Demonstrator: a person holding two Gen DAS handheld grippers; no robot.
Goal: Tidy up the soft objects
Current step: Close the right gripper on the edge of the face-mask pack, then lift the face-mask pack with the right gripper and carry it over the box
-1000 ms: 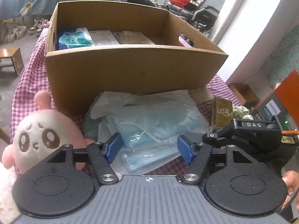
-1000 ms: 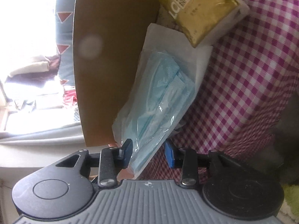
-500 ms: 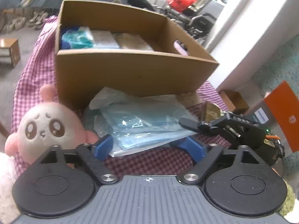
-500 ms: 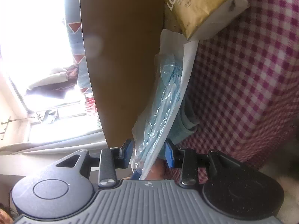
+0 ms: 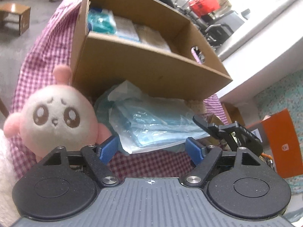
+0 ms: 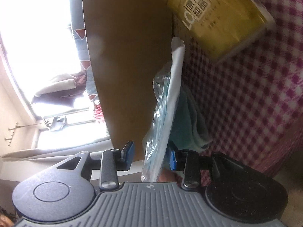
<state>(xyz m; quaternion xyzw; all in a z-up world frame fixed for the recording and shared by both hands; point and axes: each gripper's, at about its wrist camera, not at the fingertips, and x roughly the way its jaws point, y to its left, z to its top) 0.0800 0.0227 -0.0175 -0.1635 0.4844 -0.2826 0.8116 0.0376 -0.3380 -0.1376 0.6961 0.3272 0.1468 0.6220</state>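
Left gripper [image 5: 151, 149] holds its fingers wide apart; right gripper [image 6: 151, 156] (rolled sideways) has fingers parted too.

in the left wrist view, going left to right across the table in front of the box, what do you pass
pink and white plush toy → clear pack of blue face masks → right claw reaching in at the pack's edge → orange box off the table at far right

Daylit, soft blur; window [image 6: 37, 37] blown out; fisheye-bent edges.
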